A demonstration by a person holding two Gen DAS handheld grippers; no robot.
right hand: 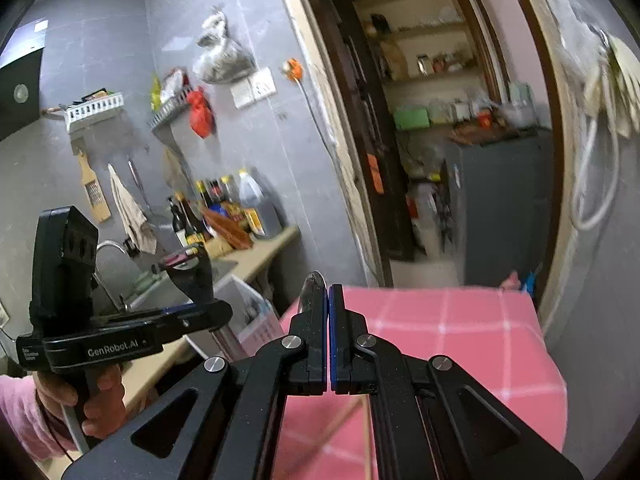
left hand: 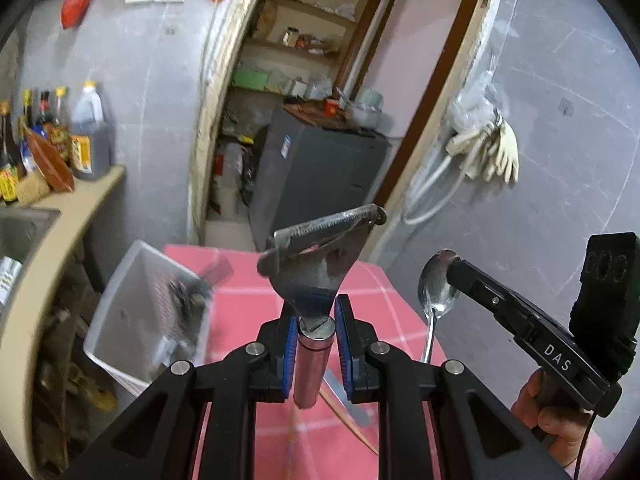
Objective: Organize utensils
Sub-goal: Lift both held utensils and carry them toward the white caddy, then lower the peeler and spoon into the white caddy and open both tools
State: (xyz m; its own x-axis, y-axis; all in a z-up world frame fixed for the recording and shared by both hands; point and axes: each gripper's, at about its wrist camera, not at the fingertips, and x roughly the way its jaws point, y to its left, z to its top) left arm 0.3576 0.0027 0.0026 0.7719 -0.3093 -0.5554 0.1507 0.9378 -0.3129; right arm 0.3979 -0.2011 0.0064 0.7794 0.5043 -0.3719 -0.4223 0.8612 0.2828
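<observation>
My left gripper (left hand: 314,320) is shut on a metal peeler (left hand: 316,256) with a red handle and holds it upright above the pink checked tablecloth (left hand: 248,304). It also shows in the right wrist view (right hand: 188,272). My right gripper (right hand: 327,300) is shut on a steel spoon (left hand: 438,284), whose bowl points up; only the bowl's tip (right hand: 314,280) shows in the right wrist view. A clear plastic bin (left hand: 148,312) with utensils in it stands at the table's left edge. Chopsticks and a knife (left hand: 348,404) lie on the cloth below the left gripper.
A counter (left hand: 80,216) with a sink and several sauce bottles (left hand: 86,136) runs along the left. A doorway behind the table opens onto shelves and a grey cabinet (left hand: 320,168). Gloves (left hand: 496,152) hang on the right wall.
</observation>
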